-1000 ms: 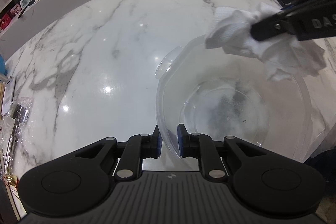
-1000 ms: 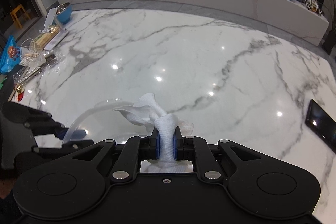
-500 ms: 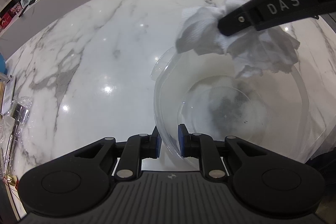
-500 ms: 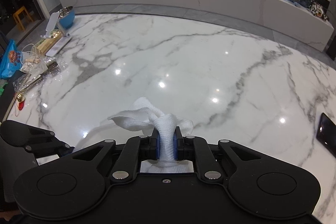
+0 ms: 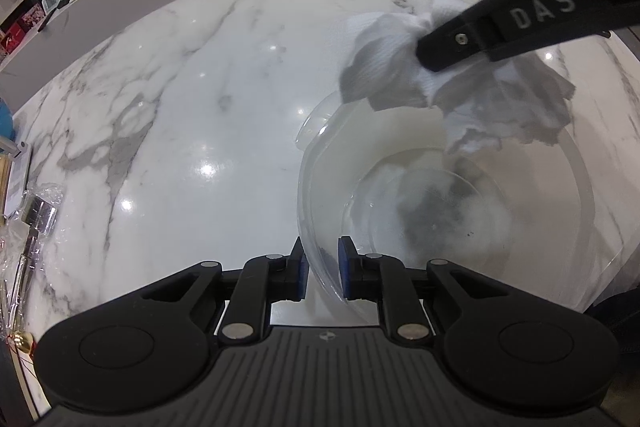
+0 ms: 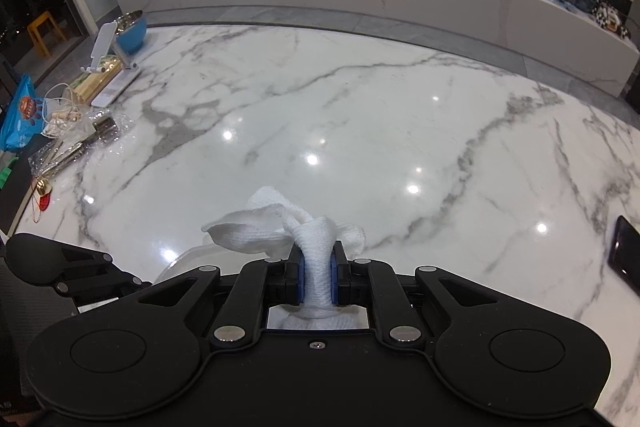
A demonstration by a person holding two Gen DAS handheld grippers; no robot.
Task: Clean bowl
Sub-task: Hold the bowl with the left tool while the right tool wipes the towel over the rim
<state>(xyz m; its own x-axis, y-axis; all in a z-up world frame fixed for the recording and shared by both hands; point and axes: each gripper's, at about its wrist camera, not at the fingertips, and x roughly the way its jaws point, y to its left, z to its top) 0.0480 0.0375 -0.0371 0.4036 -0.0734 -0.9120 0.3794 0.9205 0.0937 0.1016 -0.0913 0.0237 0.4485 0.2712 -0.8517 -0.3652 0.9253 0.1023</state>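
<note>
The left gripper (image 5: 321,269) has its jaws clenched on the near rim of the bowl (image 5: 440,211), one blue pad outside the wall and one inside, so the thin clear wall stands pinched between them. The bowl looks like light, see-through plastic or glass; which of the two the pictures do not settle. It reaches forward and to the right of these jaws, and whether it sits on the tabletop (image 5: 180,99) or is lifted and tilted cannot be told. A grey, cloudy smear and a few dark specks lie in its bottom, just ahead of the jaws. A smooth wall of this kind is likely slippery, and a rim pinch at one spot gives little leverage, so the bowl may twist or slide if pressed hard from above; a thin plastic wall would also flex.

The right gripper (image 6: 318,281) has its jaws closed on a bunched white cloth (image 6: 280,231), squeezed into a tight neck between the pads with loose folds spilling forward and below. In the left wrist view the cloth (image 5: 460,87) hangs over the far rim of the bowl, clear of the smear. The cloth is soft and light and will fold under pressure, so it should be pressed gently against the wall.
</note>
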